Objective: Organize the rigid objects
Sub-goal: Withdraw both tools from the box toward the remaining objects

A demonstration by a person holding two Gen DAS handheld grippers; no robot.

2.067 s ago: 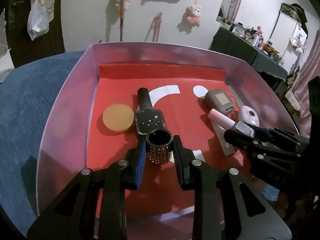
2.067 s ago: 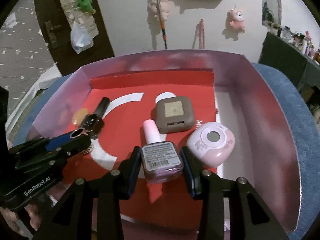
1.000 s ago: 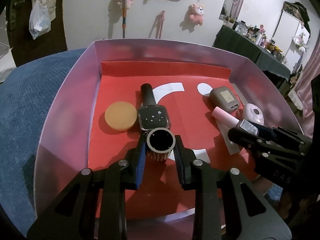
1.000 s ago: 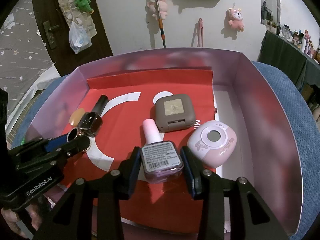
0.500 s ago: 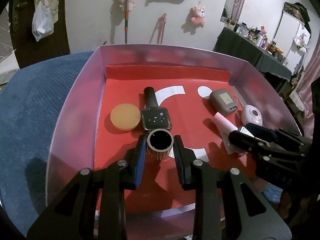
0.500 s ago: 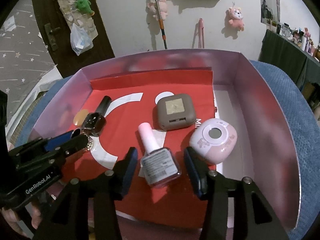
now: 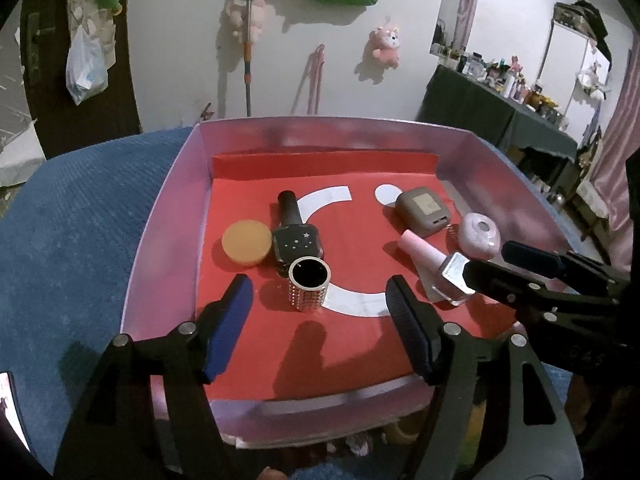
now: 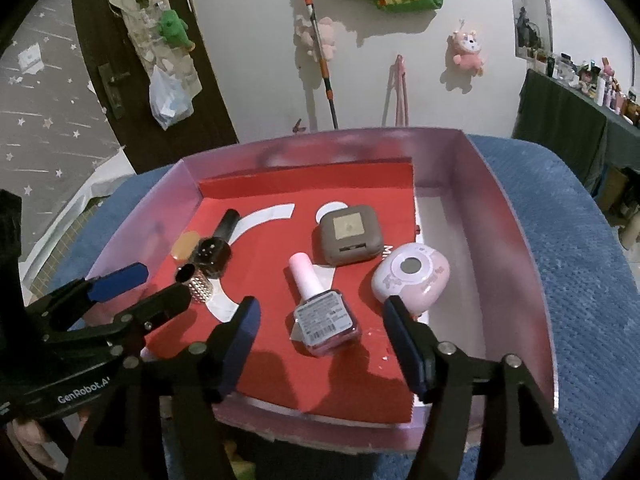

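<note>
Letting go was the step in hand: my left tongs were opening, with the studded cup standing upright between them, untouched. My right tongs were opening too, the pink bottle lying flat between them, clear of both pads. Both things sat on the red liner of the tray. To finish cleanly, I judged each pair should lift straight away without clipping the cup.
</note>
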